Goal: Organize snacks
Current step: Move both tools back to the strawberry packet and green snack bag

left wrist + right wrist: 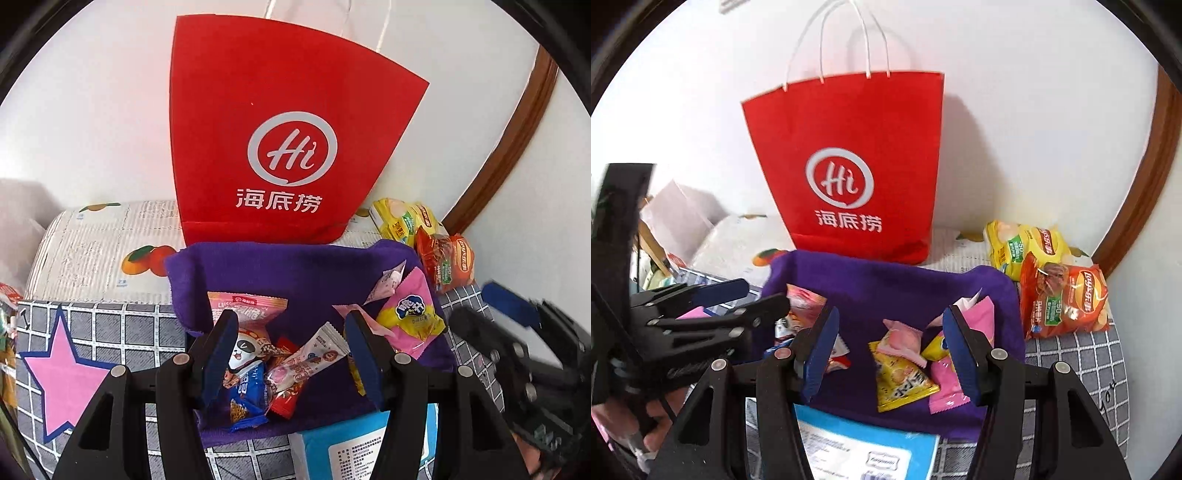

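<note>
Red paper bag [849, 166] w/ white handles, blue box [871, 450], pink star [66, 373], brown trim [1145, 177]

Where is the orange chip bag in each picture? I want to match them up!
Left wrist view: the orange chip bag lies at the right, just outside the purple cloth bin's right back corner, in front of the yellow chip bag.
Right wrist view: the orange chip bag lies at the right, beside the same corner of the bin.
Shared landmark: the red paper bag standing behind the bin.
</note>
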`<state>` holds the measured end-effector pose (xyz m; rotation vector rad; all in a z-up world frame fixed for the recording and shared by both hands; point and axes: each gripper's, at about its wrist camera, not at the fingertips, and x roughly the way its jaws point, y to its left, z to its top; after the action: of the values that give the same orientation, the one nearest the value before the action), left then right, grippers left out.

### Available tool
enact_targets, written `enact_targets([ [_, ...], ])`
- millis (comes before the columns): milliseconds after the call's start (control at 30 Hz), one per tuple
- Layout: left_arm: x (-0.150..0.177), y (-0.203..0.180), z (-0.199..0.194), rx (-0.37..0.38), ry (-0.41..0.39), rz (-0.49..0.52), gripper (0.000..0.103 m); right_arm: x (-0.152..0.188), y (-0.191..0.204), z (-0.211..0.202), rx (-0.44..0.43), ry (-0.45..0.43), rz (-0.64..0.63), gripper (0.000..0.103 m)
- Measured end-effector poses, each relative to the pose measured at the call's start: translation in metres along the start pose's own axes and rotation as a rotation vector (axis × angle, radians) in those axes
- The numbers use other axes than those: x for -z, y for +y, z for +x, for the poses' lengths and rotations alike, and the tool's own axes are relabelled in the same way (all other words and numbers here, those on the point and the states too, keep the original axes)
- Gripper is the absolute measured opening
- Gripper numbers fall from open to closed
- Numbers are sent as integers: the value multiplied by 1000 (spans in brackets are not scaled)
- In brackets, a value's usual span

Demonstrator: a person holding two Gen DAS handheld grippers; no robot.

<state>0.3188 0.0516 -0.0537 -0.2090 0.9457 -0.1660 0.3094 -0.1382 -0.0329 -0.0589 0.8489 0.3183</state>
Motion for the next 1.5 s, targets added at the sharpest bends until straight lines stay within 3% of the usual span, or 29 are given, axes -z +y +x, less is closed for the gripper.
enact_targets([
  [267, 1, -12, -31, 26, -39, 22, 58, 46, -2, -25, 71, 66, 14, 59],
  [500, 13, -39, -59, 93, -79, 84, 58, 101, -12, -62, 30, 74, 139, 59],
  [733, 39, -60, -86, 85, -88, 139, 58, 145, -12, -80, 22, 106, 178, 59],
  [967, 70, -44, -113, 43, -106, 115, 58, 181, 0, -73, -54, 138, 194, 61],
  [1300, 115, -10, -123, -13, -64, 70, 58, 208, 46, -74, -154, 63, 109, 75],
  [1500, 128, -2, -127, -28, -55, 77, 58, 214, 60, -38, -93, 124, 106, 77],
])
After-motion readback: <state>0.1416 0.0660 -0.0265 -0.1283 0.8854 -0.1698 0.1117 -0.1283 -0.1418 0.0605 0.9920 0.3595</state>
